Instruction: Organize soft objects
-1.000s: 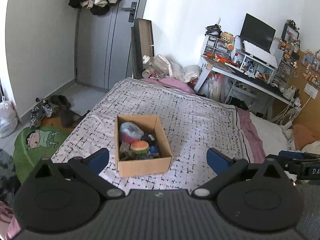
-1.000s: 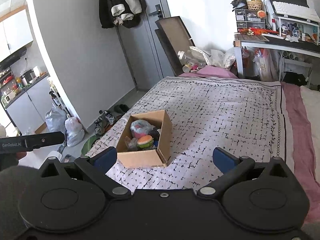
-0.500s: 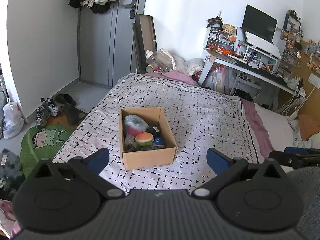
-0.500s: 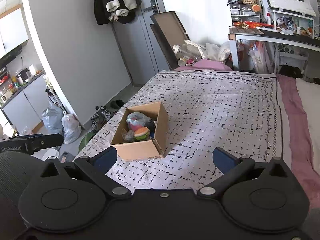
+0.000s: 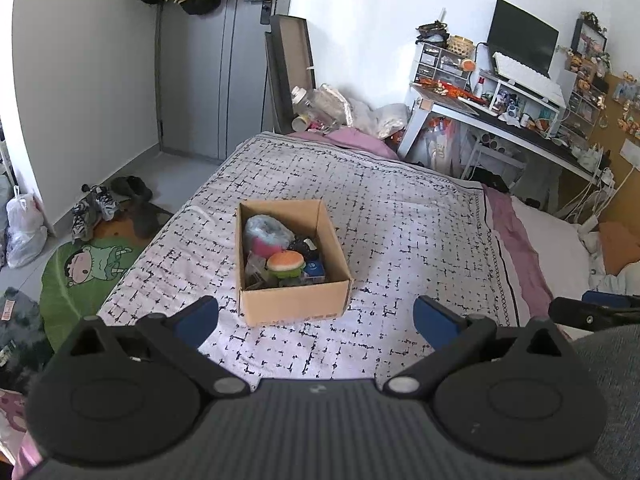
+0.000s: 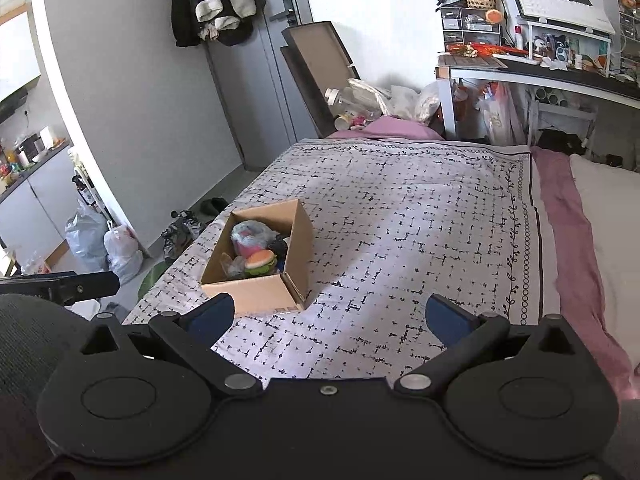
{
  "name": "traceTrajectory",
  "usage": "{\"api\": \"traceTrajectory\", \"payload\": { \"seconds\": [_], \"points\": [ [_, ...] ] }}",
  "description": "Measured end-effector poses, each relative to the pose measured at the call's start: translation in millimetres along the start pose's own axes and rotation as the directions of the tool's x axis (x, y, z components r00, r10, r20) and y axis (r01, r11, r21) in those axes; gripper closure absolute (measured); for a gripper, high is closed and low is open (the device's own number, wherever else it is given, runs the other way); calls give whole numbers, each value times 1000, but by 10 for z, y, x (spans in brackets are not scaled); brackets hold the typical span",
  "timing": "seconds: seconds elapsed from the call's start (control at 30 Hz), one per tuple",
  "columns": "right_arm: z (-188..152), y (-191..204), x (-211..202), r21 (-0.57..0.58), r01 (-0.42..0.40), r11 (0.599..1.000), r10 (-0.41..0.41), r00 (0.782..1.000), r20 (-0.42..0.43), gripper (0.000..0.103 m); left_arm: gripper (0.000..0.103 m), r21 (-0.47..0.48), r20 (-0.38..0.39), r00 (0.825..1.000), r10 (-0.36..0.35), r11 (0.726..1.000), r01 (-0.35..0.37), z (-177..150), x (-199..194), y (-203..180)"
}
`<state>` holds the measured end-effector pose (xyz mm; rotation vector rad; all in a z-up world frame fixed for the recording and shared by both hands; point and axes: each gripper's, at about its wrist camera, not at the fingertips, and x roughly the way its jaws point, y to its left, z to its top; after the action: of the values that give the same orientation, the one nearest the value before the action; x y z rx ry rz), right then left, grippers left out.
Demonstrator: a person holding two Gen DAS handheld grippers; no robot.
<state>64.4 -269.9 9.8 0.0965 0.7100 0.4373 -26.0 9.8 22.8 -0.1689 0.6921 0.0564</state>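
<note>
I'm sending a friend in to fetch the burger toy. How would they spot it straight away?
Find the bed with the black-and-white patterned cover; an open cardboard box sits on it. Inside, near the front, lies the burger plush. It alone has an orange bun top over a green layer, unlike the fluffy blue-and-pink toy behind it.

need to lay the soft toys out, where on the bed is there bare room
Bare bedspread lies right of the cardboard box, out to the pink sheet, and beyond the box toward the far end. The box itself is crowded with soft toys.
</note>
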Motion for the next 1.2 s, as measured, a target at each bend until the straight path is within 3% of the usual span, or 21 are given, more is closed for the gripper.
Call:
{"api": "traceTrajectory", "payload": {
  "seconds": [1.2],
  "points": [
    [-36,-47,-2,-2,15,1000,-15,1000,26,0,0,-7,3,1000,0,1000,0,1,15,-35]
  ]
}}
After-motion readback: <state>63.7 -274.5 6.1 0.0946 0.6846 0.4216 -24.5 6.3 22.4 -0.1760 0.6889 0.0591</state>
